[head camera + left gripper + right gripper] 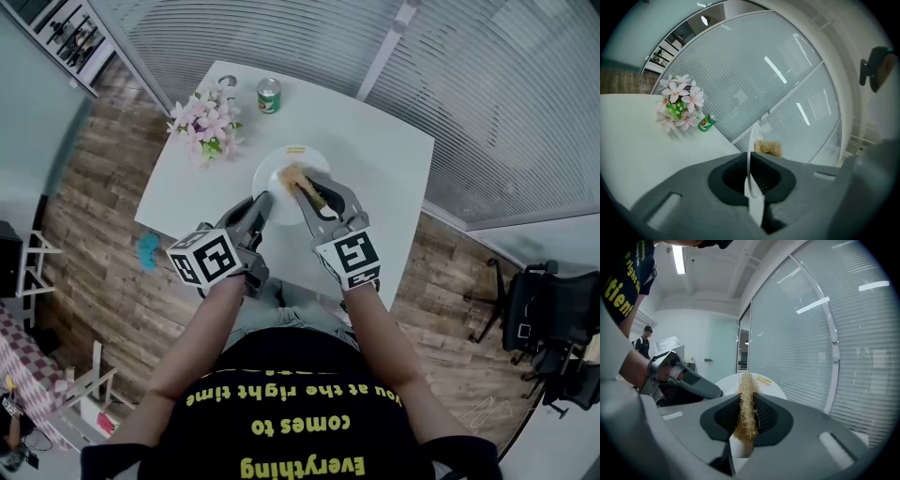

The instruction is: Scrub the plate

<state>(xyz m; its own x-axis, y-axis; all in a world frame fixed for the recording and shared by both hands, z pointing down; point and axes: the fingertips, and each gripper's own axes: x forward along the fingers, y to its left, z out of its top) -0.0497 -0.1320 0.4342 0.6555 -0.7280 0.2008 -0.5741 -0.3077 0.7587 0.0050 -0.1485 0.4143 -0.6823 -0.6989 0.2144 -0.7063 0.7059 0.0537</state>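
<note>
Your left tool point(262, 200) is clenched on the near rim of the white plate point(279, 167), which shows edge-on between its jaws in the left gripper view. Just to its right, your right tool point(314, 194) grasps a tan fibrous scrubber point(296, 176) that lies over the plate's face. The two tools crowd close together over the white tabletop point(394, 178). Ahead and left of the left tool stands a bunch of pink flowers point(206, 125), and beyond them a green can point(269, 95) whose label is too small to read. A yellow sticker point(764, 378) on the plate's far rim is also illegible. Your shirt point(291, 422) reads "Everything comes to you at the right time".
</note>
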